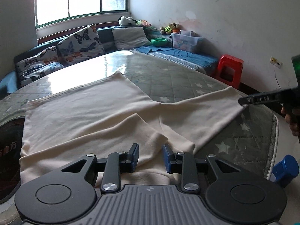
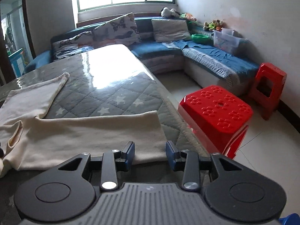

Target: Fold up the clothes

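A cream long-sleeved garment (image 1: 90, 112) lies spread on the grey quilted star-pattern table cover (image 1: 168, 78). My left gripper (image 1: 151, 155) is open, its blue pads either side of the near cloth fold at the neck area. One sleeve (image 1: 206, 110) stretches to the right. My right gripper shows in the left wrist view (image 1: 243, 101) at the sleeve's end. In the right wrist view the right gripper (image 2: 150, 153) is open over the sleeve's near edge (image 2: 97, 135). The garment's body (image 2: 31, 95) lies to the left.
A red plastic stool (image 2: 217, 112) stands close to the table's right edge, another red stool (image 2: 268, 88) by the wall. A blue sofa (image 2: 206, 56) with butterfly cushions (image 1: 80, 43) and a clear box (image 1: 185, 41) runs behind. A blue object (image 1: 285, 168) sits low right.
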Motion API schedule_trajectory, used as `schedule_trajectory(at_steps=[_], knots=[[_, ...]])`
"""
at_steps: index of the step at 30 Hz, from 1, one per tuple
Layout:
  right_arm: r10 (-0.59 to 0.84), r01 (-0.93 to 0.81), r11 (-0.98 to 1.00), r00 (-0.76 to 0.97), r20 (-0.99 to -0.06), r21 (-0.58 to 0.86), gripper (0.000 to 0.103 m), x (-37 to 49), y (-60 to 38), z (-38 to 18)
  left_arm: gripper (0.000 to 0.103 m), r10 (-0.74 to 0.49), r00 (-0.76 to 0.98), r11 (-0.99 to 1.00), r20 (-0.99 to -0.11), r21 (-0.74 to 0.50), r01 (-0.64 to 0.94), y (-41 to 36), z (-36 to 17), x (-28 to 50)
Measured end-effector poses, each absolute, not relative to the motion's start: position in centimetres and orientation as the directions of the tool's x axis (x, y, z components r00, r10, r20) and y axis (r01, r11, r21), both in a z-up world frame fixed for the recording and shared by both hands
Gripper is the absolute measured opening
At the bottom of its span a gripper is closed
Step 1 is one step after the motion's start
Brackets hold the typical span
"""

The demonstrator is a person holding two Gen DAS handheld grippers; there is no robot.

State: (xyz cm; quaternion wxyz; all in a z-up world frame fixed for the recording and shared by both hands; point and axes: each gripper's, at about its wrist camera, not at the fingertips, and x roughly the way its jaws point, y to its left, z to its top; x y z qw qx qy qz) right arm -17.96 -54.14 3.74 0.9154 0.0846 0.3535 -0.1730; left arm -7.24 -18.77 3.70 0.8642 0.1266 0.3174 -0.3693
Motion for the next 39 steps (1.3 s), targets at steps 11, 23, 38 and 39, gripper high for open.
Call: schedule_trajectory(at_steps=[11,23,38,39], knots=[[-0.232,0.345,0.938,0.706,-0.669,0.040,0.010,-17.0,-54.1,3.6,0.035,-0.557,0.509,0.676,-0.656,-0.001,0.737,-19.3,3.1,-7.6],[-0.253,0.352,0.936,0.704,-0.663,0.016,0.008,-13.6,-55.5,3.6,0.037,-0.576,0.513,0.651,-0.636,0.022,0.759,-19.0,3.7,-8.2],[-0.071,0.170,0.975,0.847,-0.527,0.142,0.008,-13.4,-52.6,11.7,0.043,-0.616,0.477,0.626,-0.627,-0.021,0.779,-19.1,3.1,-7.9],[-0.046,0.134,0.982,0.856,-0.515,0.136,0.008,-13.2,-51.5,12.4,0.045,-0.617,0.483,0.632,-0.621,-0.025,0.775,-18.7,3.3,-7.9]])
